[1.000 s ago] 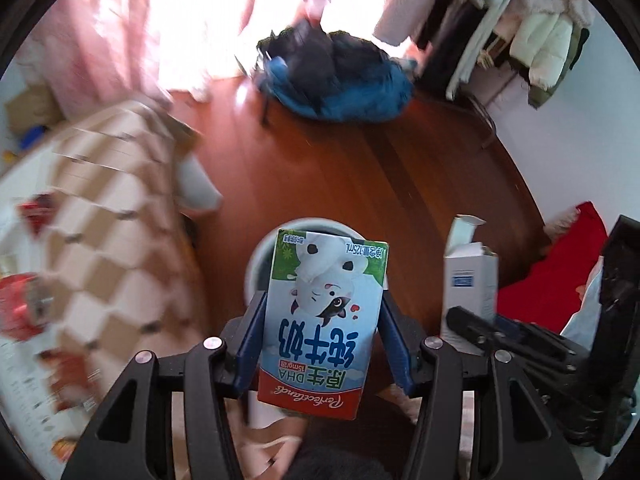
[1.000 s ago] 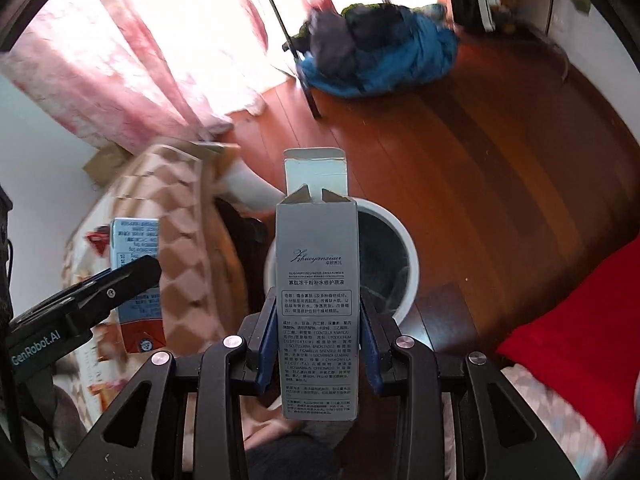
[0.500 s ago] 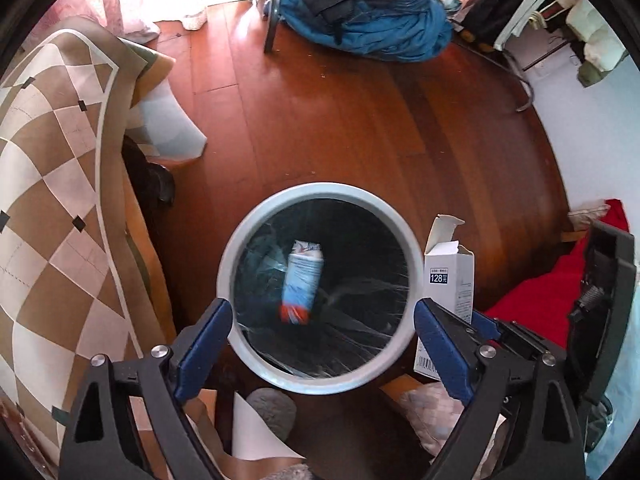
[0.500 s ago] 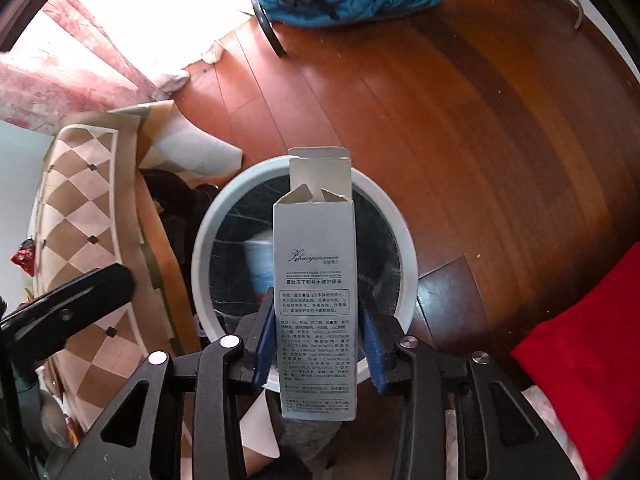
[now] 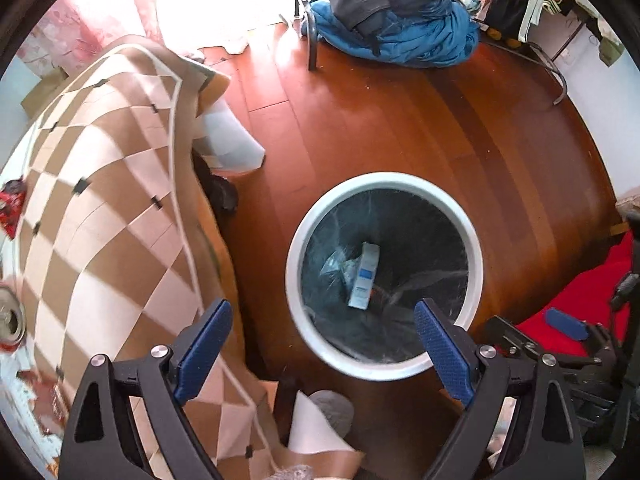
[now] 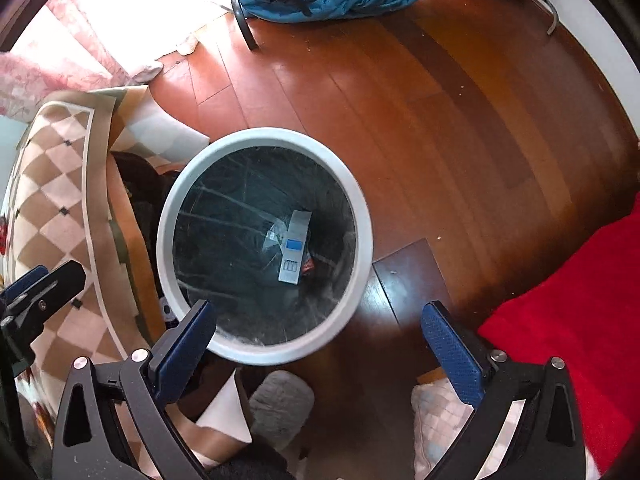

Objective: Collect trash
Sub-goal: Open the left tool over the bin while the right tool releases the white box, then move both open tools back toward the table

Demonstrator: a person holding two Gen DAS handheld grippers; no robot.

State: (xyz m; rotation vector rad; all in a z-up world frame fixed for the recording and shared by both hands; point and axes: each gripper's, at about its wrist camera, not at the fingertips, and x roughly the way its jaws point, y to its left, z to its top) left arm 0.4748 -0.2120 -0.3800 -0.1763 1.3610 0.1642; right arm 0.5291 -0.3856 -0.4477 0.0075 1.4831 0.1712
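**White bin, both tongs empty above it**

White-rimmed and lined with a dark bag, the bin [image 5: 384, 368] stands on the red-brown wood floor [image 5: 440, 128], just beside the hanging edge of a brown-and-cream checked cloth [image 5: 100, 208]. Down at the bottom of the bin lies a pale box [image 5: 364, 276] with a blue label, on its side among crumpled clear wrapping; a bit of something red shows next to it, too small to make out.

Over the near rim of the bin hangs the left gripper [image 5: 324, 344], its blue-padded jaws spread wide with nothing between them. The right gripper [image 6: 320, 340] hangs over the near rim too, jaws equally wide apart and holding nothing. From the right camera the same box [image 6: 295, 246] sits right of the bin's middle, one end pointing toward the far wall of the bin [image 6: 264, 136].

At the far edge of the floor a heap of blue and dark clothing [image 5: 392, 28] lies against a black metal stand. A red blanket [image 6: 580, 320] covers the right edge of the floor by the right gripper. A grey slipper [image 6: 280, 404] sits on the floor just under the bin's near side.
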